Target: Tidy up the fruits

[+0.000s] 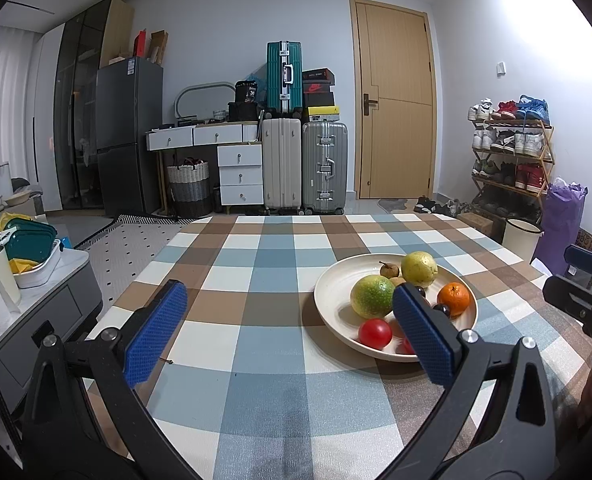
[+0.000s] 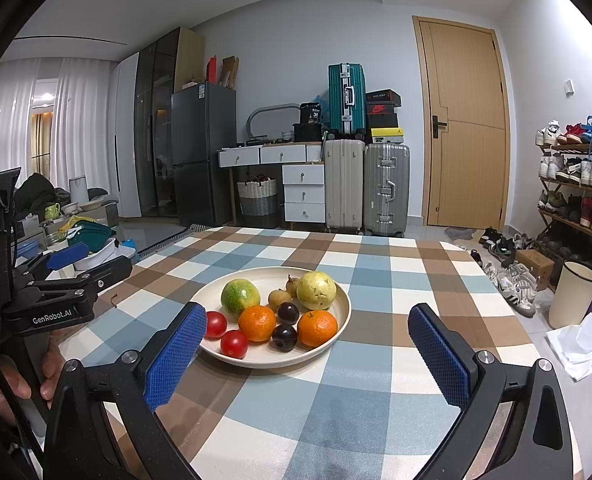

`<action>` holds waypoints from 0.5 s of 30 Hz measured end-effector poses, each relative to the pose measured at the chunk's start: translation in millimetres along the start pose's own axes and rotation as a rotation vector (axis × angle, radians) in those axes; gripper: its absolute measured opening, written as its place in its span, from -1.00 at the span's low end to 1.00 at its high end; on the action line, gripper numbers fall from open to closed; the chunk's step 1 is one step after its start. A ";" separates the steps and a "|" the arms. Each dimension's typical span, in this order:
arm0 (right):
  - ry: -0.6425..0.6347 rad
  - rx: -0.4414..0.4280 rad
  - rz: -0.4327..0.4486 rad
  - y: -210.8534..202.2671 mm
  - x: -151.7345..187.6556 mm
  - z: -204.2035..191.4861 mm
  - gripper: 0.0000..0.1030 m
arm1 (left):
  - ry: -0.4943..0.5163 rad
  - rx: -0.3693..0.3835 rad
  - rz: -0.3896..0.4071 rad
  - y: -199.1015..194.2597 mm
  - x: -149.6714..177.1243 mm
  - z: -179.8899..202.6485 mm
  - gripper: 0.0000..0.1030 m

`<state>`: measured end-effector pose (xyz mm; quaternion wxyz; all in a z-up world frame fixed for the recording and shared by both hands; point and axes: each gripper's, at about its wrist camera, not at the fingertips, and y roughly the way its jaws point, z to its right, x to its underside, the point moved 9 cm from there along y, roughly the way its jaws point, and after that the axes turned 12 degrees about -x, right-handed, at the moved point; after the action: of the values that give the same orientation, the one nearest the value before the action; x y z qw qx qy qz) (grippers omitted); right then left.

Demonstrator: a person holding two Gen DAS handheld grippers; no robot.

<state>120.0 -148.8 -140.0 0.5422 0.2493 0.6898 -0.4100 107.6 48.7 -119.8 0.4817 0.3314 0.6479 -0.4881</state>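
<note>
A cream plate (image 2: pixel 336 292) on the checked tablecloth holds a green citrus (image 2: pixel 240 295), a yellow guava (image 2: pixel 316 290), two oranges (image 2: pixel 257 322), two red tomatoes (image 2: pixel 234 344), two dark plums (image 2: pixel 284 337) and small brown fruits (image 2: pixel 279 299). The plate also shows in the left wrist view (image 1: pixel 328 300), with the citrus (image 1: pixel 372 296) and a tomato (image 1: pixel 375 333). My right gripper (image 2: pixel 306 354) is open and empty, just short of the plate. My left gripper (image 1: pixel 286 334) is open and empty, left of the plate; its right finger (image 1: pixel 424 336) covers part of the fruit.
A small twig (image 2: pixel 114 300) lies on the cloth left of the plate. A side table with containers (image 1: pixel 28 248) stands to the left. A white bin (image 2: pixel 572 300) and shoe rack (image 2: pixel 576 200) stand to the right. Suitcases and drawers line the far wall.
</note>
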 end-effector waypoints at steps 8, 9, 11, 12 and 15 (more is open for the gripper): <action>-0.001 0.000 0.001 0.9 0.2 -0.3 0.99 | 0.000 0.000 0.000 0.4 0.2 0.8 0.99; -0.001 0.000 0.001 0.7 0.2 -0.3 0.99 | 0.000 0.000 0.000 0.0 0.0 0.0 0.99; 0.000 0.000 0.000 0.7 0.3 -0.3 0.99 | 0.000 0.000 0.000 1.0 0.3 1.5 0.99; 0.000 0.000 0.001 0.7 0.2 -0.3 0.99 | 0.001 0.000 -0.001 0.1 0.1 -0.1 0.99; 0.001 -0.001 -0.001 1.4 0.6 -0.5 0.99 | 0.000 0.000 0.000 0.1 0.0 -0.1 0.99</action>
<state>120.7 -147.7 -140.9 0.5419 0.2490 0.6903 -0.4098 107.7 48.8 -119.7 0.4817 0.3314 0.6480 -0.4882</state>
